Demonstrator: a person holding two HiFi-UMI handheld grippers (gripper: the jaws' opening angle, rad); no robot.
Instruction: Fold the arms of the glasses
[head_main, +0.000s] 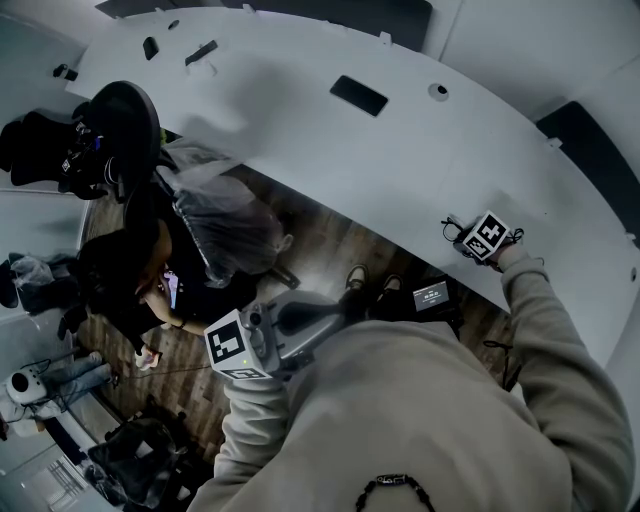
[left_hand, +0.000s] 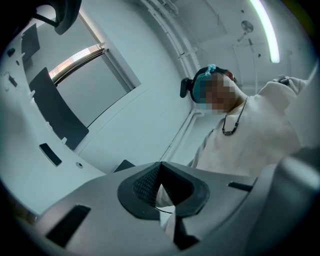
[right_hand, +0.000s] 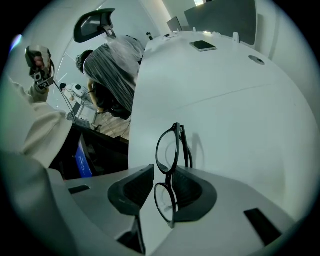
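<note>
Glasses (right_hand: 168, 175), arms folded, stand on edge on the white bench (right_hand: 225, 100), low in the middle of the right gripper view, between the spread jaws of the right hand-held gripper (right_hand: 165, 190). The left hand-held gripper (left_hand: 161, 192) is pressed together, empty.

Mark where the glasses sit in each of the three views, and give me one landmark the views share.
Head view: right of centre on the white table, mostly hidden under the right gripper; only thin dark bits of the glasses seem to show.
Left gripper view: not in it.
Right gripper view: lower centre, on edge between the open jaws.
Shared landmark: the dark slab on the table.
</note>
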